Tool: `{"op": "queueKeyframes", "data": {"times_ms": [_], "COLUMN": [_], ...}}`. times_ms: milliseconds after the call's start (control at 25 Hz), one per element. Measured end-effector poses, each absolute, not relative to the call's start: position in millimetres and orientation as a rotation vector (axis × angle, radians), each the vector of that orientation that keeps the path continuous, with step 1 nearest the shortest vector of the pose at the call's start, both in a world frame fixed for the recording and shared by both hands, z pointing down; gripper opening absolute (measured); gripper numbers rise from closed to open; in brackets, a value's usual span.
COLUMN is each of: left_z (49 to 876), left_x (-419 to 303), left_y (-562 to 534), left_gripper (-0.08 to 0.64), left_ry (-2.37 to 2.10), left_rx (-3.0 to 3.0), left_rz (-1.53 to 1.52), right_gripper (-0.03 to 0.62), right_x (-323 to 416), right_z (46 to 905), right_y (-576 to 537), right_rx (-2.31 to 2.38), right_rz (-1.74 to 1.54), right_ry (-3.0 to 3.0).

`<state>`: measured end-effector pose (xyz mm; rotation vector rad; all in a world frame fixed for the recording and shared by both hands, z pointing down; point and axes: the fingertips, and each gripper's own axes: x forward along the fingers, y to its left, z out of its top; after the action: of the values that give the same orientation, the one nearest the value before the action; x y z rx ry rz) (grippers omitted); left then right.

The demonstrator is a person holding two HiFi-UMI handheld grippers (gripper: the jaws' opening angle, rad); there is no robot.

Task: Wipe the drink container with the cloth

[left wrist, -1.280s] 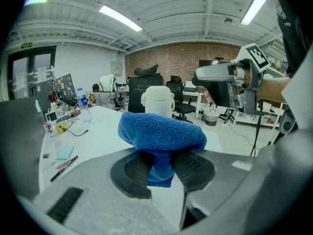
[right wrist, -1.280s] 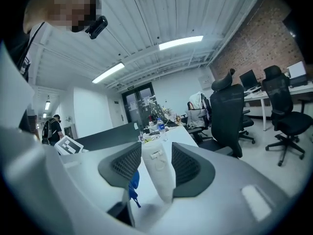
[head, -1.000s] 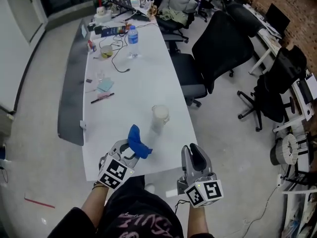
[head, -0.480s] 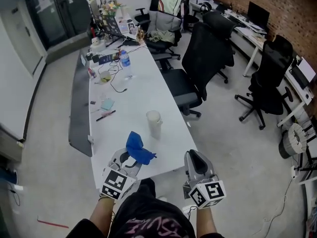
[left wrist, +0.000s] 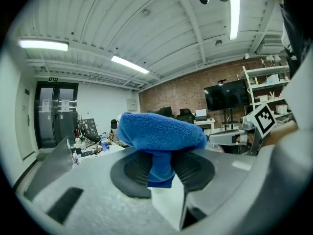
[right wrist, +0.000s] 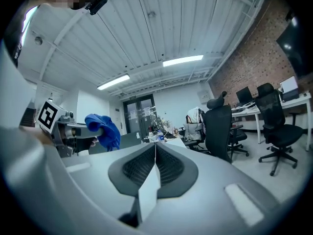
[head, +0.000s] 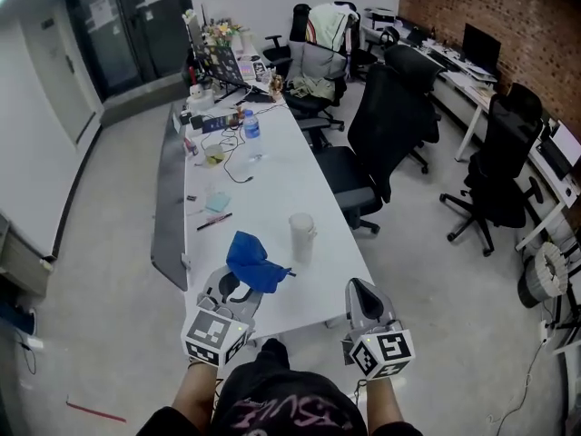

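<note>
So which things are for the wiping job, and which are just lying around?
For the job: blue fluffy cloth, pinched in the left tool; frosted plastic cup on the white table.
Just lying about: clear water bottle with blue cap, light blue notepad, black office chairs.

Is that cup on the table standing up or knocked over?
Upright: the cup stands on its base on the white table, with its rim on top.
</note>
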<state>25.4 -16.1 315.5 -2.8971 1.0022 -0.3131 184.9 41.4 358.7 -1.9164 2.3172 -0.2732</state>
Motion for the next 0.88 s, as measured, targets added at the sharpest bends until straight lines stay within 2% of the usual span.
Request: {"op": "queueKeyframes", "data": {"times_ms": [400, 880], "left_z": [306.2, 313.5], "left_x": [-21.0, -43.7], "left_y": [-28.4, -34.9], "left_gripper": [0.109, 0.109], "left_ry": [1.176, 1.252], "left_rx": [-2.860, -2.874], "left_rz": [-0.232, -0.216], "right_gripper": [0.011, 0.011], "right_x": [158.2, 140.7], "right_z": [341.9, 338.7], "right_y": [29.2, 20.7], "right_rx": [-1.942, -1.946], "right_rz": [-0.229, -0.204], "right_ry": [2.349, 2.367]}}
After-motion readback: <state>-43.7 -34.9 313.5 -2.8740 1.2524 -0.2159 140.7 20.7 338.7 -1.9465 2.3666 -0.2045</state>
